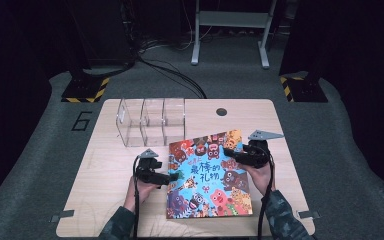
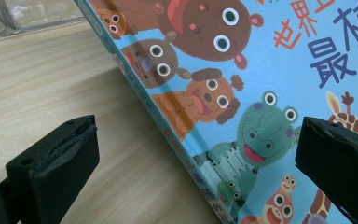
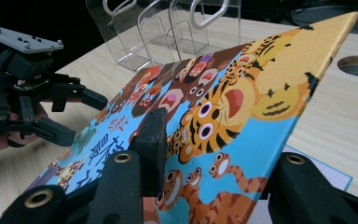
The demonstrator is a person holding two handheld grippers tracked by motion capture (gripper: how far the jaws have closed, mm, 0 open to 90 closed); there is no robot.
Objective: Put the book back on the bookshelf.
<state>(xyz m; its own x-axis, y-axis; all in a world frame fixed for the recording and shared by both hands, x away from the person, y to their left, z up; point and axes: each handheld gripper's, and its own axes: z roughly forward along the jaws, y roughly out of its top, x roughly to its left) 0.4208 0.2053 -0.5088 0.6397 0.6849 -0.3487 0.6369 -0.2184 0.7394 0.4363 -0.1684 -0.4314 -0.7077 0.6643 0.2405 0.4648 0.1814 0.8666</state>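
Observation:
A picture book (image 1: 207,175) with cartoon animals on a blue cover lies on the wooden table (image 1: 110,170). My left gripper (image 1: 172,177) is open at the book's left side, its jaws straddling the spine (image 2: 177,149). My right gripper (image 1: 232,152) is at the cover's far right edge. Its jaws stand half apart around that edge, one pad (image 3: 154,135) on top of the cover (image 3: 242,107) and the other below it. The cover is tilted up off the pages. The right gripper view also has the left gripper (image 3: 77,116).
A clear acrylic organiser (image 1: 152,120) with several compartments stands behind the book, close to its far left corner. A round hole (image 1: 221,111) is in the table near the far edge. Bare wood lies left of the left gripper.

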